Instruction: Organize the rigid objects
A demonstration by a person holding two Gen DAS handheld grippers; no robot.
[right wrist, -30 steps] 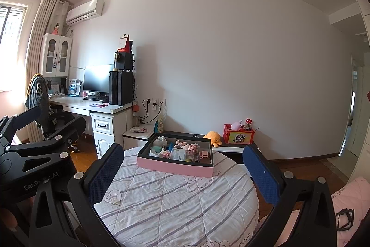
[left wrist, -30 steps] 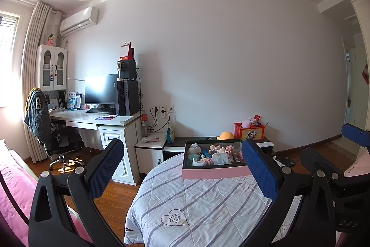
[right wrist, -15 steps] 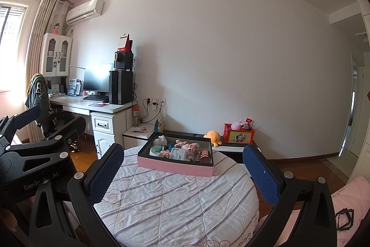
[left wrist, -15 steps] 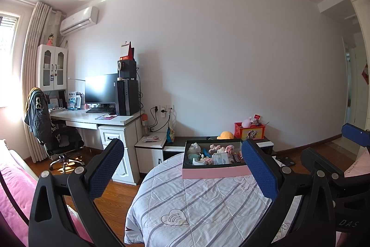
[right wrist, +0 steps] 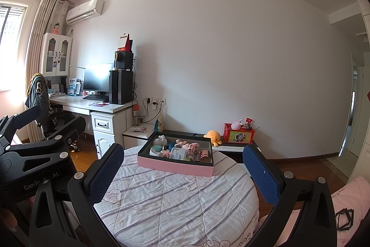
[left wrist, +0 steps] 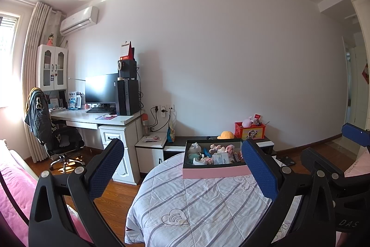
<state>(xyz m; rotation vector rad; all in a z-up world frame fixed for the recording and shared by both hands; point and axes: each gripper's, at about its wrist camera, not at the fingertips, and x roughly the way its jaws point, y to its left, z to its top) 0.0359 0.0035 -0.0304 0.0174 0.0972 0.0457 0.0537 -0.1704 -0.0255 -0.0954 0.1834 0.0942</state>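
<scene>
A shallow pink box [left wrist: 215, 171] [right wrist: 175, 166] with a dark inside stands at the far side of a round table under a striped quilted cloth [left wrist: 203, 205] [right wrist: 171, 200]. Several small toys and trinkets [left wrist: 212, 153] [right wrist: 182, 151] fill it. My left gripper [left wrist: 182, 166] is open and empty, held well short of the box. My right gripper [right wrist: 182, 166] is also open and empty, likewise back from the box. Each gripper shows at the edge of the other's view: the right gripper's body at the right edge, the left gripper's at the left edge.
A white desk [left wrist: 97, 119] with monitor and computer tower stands left, an office chair [left wrist: 53, 131] beside it. Behind the table a low cabinet carries an orange plush [right wrist: 214, 136] and a red toy box [right wrist: 239, 134]. Pink bedding [left wrist: 11, 189] lies at the lower left, wood floor around.
</scene>
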